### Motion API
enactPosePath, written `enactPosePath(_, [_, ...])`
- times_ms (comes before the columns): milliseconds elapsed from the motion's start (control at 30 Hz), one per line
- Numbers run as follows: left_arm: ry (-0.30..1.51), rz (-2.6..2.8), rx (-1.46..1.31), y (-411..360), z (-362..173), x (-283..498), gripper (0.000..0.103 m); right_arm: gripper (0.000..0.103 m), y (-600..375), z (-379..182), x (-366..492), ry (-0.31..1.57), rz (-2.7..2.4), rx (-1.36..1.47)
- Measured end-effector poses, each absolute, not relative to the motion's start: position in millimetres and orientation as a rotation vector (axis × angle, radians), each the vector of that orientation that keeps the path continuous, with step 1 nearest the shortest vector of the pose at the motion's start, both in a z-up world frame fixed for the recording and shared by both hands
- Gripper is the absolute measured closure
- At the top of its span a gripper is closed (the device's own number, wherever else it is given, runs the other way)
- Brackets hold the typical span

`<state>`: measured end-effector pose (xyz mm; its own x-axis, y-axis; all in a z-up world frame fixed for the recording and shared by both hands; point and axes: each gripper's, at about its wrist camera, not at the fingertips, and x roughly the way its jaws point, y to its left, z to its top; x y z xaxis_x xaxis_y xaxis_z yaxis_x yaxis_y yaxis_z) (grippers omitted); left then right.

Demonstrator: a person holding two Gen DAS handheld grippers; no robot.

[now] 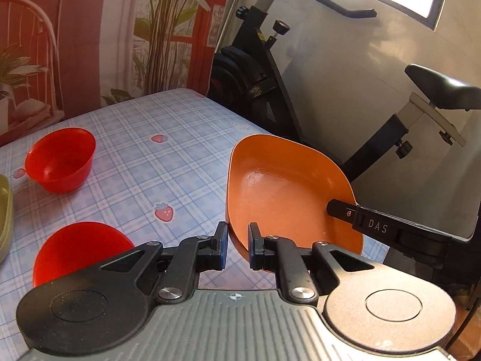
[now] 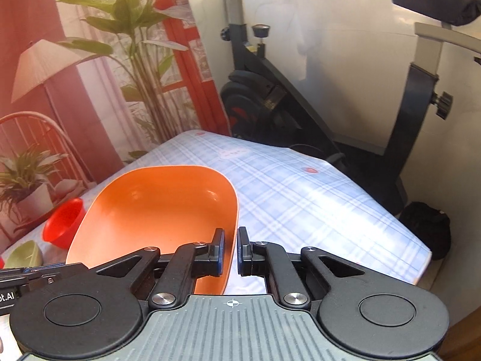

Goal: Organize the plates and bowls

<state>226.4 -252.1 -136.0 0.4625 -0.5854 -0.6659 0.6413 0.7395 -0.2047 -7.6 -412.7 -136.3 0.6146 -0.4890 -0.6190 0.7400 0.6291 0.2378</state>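
An orange dish point(image 1: 279, 186) with rounded corners hangs tilted above the checked tablecloth point(image 1: 144, 162). My left gripper point(image 1: 238, 248) is shut on its near-left rim, and my right gripper point(image 2: 231, 251) is shut on the opposite rim of the same orange dish point(image 2: 156, 210). In the left wrist view one finger of the right gripper point(image 1: 345, 212) lies inside the dish. Two red bowls rest on the cloth to the left, one farther back point(image 1: 60, 159) and one close by point(image 1: 81, 249), partly hidden by the gripper body. A green dish point(image 1: 4, 210) shows at the left edge.
A black exercise bike point(image 1: 264, 69) stands beyond the table's far right edge, its saddle point(image 1: 442, 87) to the right. A printed backdrop with plants point(image 1: 90, 30) closes the far left side. In the right wrist view a dark bag point(image 2: 427, 228) lies on the floor by the table corner.
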Motion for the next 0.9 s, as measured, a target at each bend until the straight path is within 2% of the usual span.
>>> enactPosePath(633, [0.673,-0.357,0.014,-29,-29,270,0.088,0.095,-265,-73,222,0.595,-0.249,0.331])
enactPosePath(733, [0.668,-0.321,-0.024,-9,-25,282,0.088,0.095,-256,-75,257,0.624,-0.222,0.300])
enactPosePath(900, [0.711,-0.273,-0.099,11,-48,307,0.088,0.095,-245,-94,303,0.686,-0.187,0.206])
